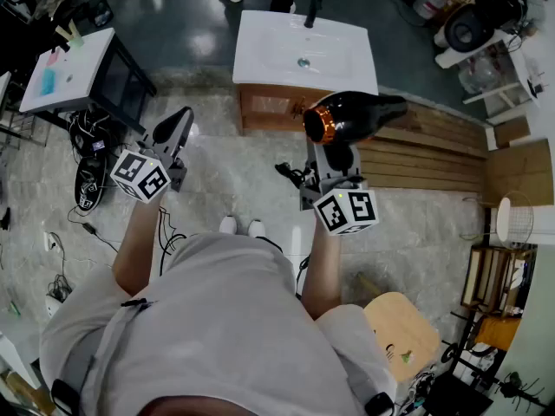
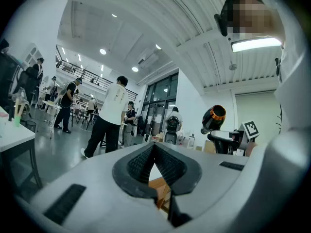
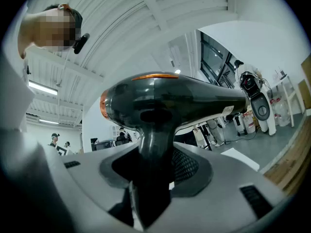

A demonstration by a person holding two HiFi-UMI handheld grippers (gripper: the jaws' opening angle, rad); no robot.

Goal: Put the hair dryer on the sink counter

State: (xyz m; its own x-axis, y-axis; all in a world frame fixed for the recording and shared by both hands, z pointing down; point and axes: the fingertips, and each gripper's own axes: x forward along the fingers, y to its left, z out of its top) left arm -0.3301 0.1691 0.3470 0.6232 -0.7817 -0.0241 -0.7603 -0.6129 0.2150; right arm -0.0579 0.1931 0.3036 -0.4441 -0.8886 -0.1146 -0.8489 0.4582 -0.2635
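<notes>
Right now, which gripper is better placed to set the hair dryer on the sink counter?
Right. The right gripper is clamped on the handle of the hair dryer, which hangs just short of the sink counter. The left gripper is shut, empty, and off to the left of it.

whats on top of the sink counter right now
Only a faucet and the basin drain show on the sink counter. The hair dryer, in the right gripper, covers a bit of its front edge.
</notes>
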